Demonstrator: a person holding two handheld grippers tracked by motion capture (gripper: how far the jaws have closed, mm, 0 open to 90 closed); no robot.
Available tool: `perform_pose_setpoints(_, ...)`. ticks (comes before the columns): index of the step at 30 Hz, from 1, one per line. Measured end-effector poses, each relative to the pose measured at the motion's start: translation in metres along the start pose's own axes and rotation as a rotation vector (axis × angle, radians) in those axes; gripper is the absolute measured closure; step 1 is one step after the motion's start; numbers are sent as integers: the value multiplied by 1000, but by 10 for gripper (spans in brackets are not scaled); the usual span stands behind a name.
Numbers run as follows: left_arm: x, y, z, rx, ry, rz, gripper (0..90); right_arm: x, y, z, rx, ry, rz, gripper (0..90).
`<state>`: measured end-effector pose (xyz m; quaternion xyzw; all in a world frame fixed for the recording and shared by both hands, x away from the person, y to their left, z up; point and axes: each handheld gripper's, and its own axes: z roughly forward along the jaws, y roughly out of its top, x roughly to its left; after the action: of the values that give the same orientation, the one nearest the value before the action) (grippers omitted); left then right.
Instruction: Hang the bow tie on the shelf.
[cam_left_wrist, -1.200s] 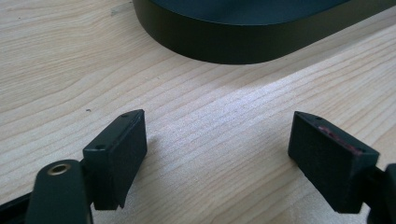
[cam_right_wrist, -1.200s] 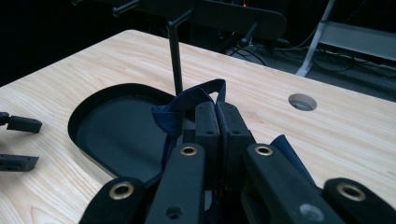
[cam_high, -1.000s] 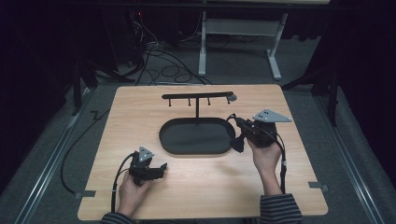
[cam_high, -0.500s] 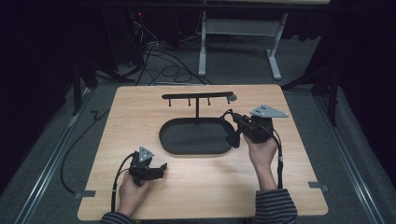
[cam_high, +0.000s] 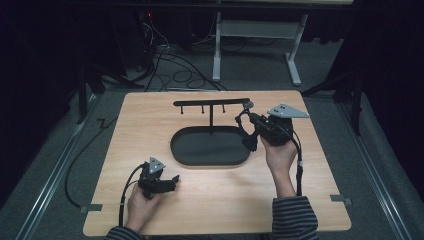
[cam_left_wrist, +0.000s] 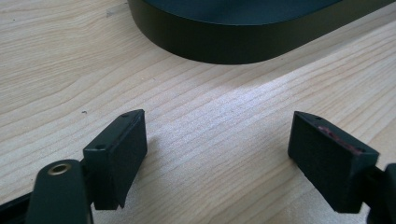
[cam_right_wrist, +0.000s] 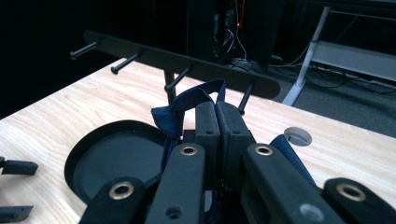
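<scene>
Between the closed jaws of the right gripper (cam_right_wrist: 217, 122), a dark blue strap (cam_right_wrist: 187, 103) was pinched, its loop rising above the jaw tips and bending left. The gripper was held above the right end of the black oval tray (cam_high: 210, 147), just below the peg rack (cam_high: 211, 103). The tray appeared empty. At the near left of the table (cam_high: 320, 165), the left gripper (cam_left_wrist: 217, 154) rested with jaws wide apart, gripping nothing, just short of the tray wall.
</scene>
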<state>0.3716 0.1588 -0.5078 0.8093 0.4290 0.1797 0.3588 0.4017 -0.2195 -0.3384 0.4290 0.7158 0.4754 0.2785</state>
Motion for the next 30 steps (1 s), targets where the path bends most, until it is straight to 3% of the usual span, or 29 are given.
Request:
perform_pose_setpoints(12,0,0,0,0,0,-1,201,-6,10,11,0,-25,11,895)
perform_pose_setpoints(30,0,0,0,1,0,2,201,-20,8,33,7,-57,82,892)
